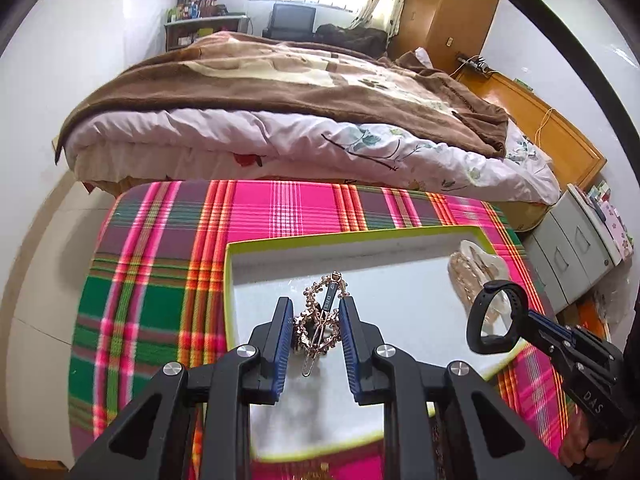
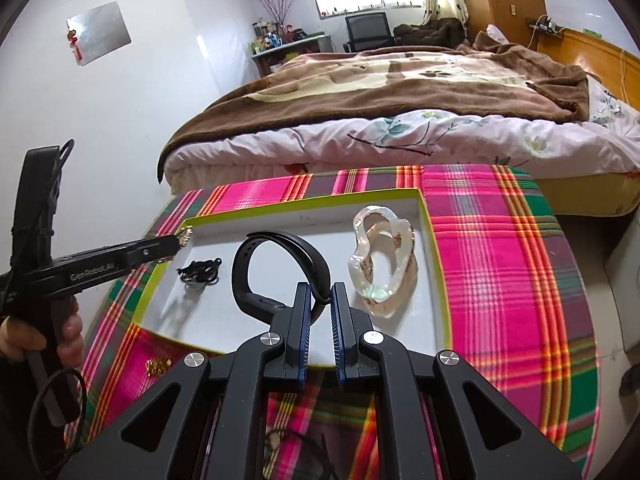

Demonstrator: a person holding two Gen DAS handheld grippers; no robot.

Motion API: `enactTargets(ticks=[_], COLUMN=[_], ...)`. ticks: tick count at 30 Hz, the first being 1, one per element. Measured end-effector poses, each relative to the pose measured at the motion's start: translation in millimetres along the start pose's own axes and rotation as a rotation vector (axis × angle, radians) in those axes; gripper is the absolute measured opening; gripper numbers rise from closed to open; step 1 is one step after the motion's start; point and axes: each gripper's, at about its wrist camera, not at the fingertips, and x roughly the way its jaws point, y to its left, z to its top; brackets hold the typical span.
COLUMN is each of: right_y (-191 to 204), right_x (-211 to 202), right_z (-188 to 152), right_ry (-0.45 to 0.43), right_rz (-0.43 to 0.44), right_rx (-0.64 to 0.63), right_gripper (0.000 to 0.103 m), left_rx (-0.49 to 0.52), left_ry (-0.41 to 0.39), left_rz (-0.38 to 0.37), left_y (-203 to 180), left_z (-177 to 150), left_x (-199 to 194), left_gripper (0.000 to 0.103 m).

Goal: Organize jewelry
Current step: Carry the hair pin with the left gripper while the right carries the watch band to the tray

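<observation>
A shallow white tray with a lime-green rim (image 1: 229, 280) (image 2: 304, 197) lies on the plaid cloth. My left gripper (image 1: 316, 308) is shut on a rose-gold rhinestone hair clip (image 1: 320, 304) and holds it over the tray's left part. In the right wrist view that left gripper (image 2: 178, 242) sits at the tray's left rim. My right gripper (image 2: 321, 292) (image 1: 520, 305) is shut on a black wristband (image 2: 256, 276) (image 1: 478, 320), held over the tray's near side. Inside the tray lie a small black hair tie (image 2: 200, 272) and a clear bag of pale jewelry (image 2: 382, 256) (image 1: 470, 276).
The pink and green plaid cloth (image 2: 492, 264) covers a small table set against a bed (image 2: 400, 92). A small gold piece (image 2: 158, 366) lies on the cloth near the tray's front left corner. Grey drawers (image 1: 572, 256) stand to the right. A hand (image 2: 68, 332) grips the left tool.
</observation>
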Motion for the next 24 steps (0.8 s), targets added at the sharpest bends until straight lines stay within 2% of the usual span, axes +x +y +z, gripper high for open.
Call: enactTargets(ticks=[9, 24], right_y=[-0.8, -0.1], right_x=[22.8, 43.4], right_z=[2.6, 6.4], right_ry=[0.046, 0.097], right_rz=[-0.016, -0.041], right_rx=[-0.004, 0.004], right_gripper=[0.01, 0.01], left_rx=[-0.002, -0.007], left_ry=[0.045, 0.07], left_rz=[0.013, 0.034], left_y=[1.7, 4.9], left_z=[6.6, 8.3], left_x=[34.8, 51.7], left_gripper=[0.024, 0.024])
